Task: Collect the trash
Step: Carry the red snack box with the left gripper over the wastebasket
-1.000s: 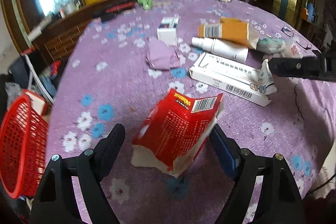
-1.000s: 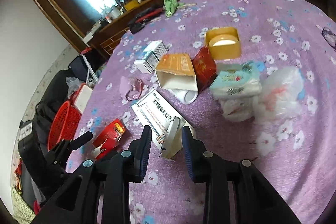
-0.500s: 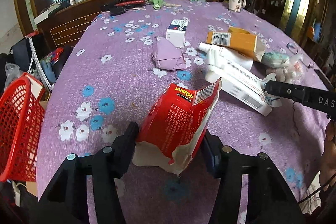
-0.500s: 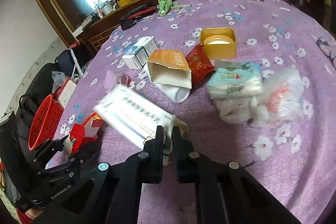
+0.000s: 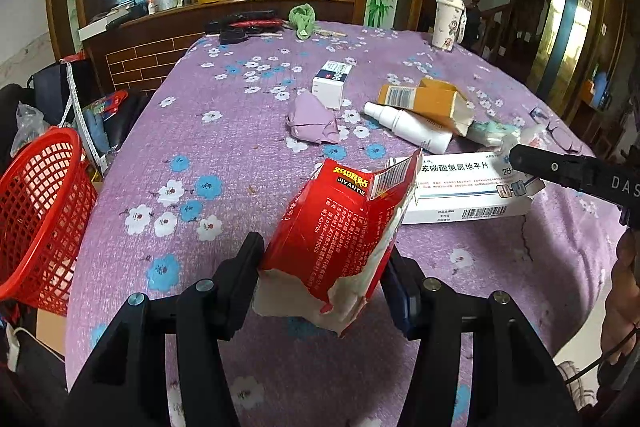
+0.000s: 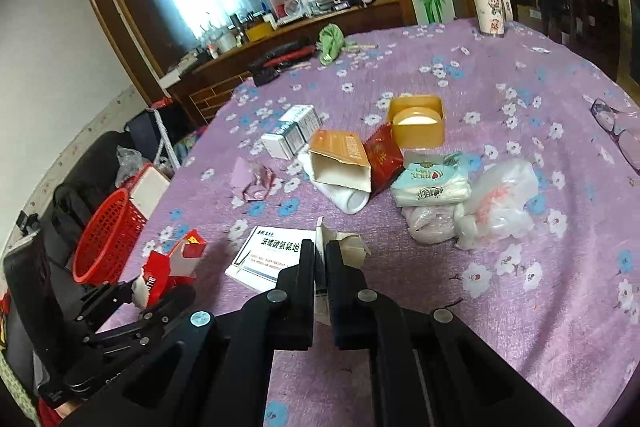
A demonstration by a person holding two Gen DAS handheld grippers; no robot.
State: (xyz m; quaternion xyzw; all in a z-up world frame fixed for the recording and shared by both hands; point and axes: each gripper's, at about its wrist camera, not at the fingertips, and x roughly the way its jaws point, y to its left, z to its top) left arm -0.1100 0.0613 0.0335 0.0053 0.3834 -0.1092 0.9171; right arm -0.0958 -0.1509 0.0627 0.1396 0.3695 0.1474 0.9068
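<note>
My left gripper [image 5: 324,259] is shut on a torn red carton [image 5: 344,227] and holds it above the purple flowered tablecloth [image 5: 224,147]. It also shows in the right wrist view [image 6: 168,271]. My right gripper [image 6: 320,259] is shut on the end flap of a flat white medicine box [image 6: 268,255] and holds it off the cloth; the box shows in the left wrist view [image 5: 460,191]. A red mesh basket [image 5: 36,215] stands beside the table at the left, also in the right wrist view [image 6: 108,235].
More trash lies on the table: an orange carton [image 6: 340,159] over a white bottle [image 6: 344,195], a crumpled pink wrapper [image 6: 256,179], a small white box [image 6: 292,135], tissue packs [image 6: 432,179], plastic bags [image 6: 496,203], a yellow tub [image 6: 416,119]. A cup [image 6: 488,3] stands far back. Glasses [image 6: 616,131] lie right.
My left gripper closed on the red carton and lifted it. My right gripper closed on the white box's flap and swung the box up and left.
</note>
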